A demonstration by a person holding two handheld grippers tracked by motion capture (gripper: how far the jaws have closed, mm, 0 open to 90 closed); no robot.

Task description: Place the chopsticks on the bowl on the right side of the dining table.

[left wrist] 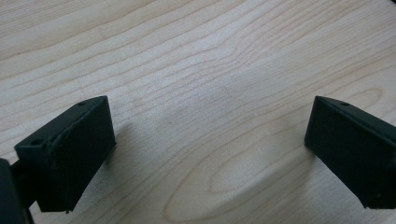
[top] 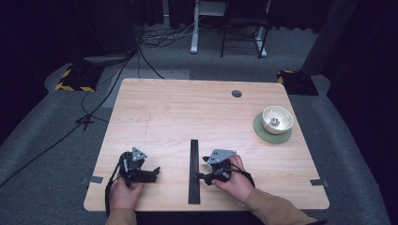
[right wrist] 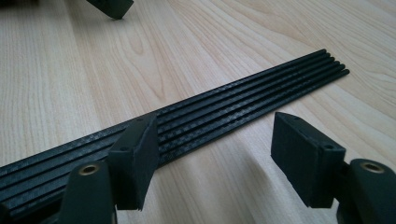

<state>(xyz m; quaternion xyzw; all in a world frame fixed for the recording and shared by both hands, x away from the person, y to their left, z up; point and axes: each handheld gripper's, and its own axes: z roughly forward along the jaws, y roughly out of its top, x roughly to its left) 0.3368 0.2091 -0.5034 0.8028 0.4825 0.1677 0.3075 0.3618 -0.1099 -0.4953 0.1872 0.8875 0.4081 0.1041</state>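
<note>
Left tool [top: 152, 172] (held in the person's left hand [top: 124, 192]) rests low at the near left of the surface [top: 187, 112]; its jaws stand wide apart, with bare wood grain between them in the left gripper view. Black ribbed strip [top: 194, 171] lies flat on the surface between the two tools, running from the near edge straight away from the person. Right tool [top: 201, 177] (held in the right hand [top: 234, 180]) points toward the strip's near half. Its jaws are spread, gripping nothing; in the right gripper view one jaw hangs over the strip [right wrist: 210, 109], the other over bare wood beside it, and whether the first touches the strip cannot be told. Far right: a white bowl [top: 277, 119] stands on a green mat [top: 263, 132], well apart from both tools, with a small object inside it (too small to identify). A round hole [top: 236, 93] sits near the far edge.
</note>
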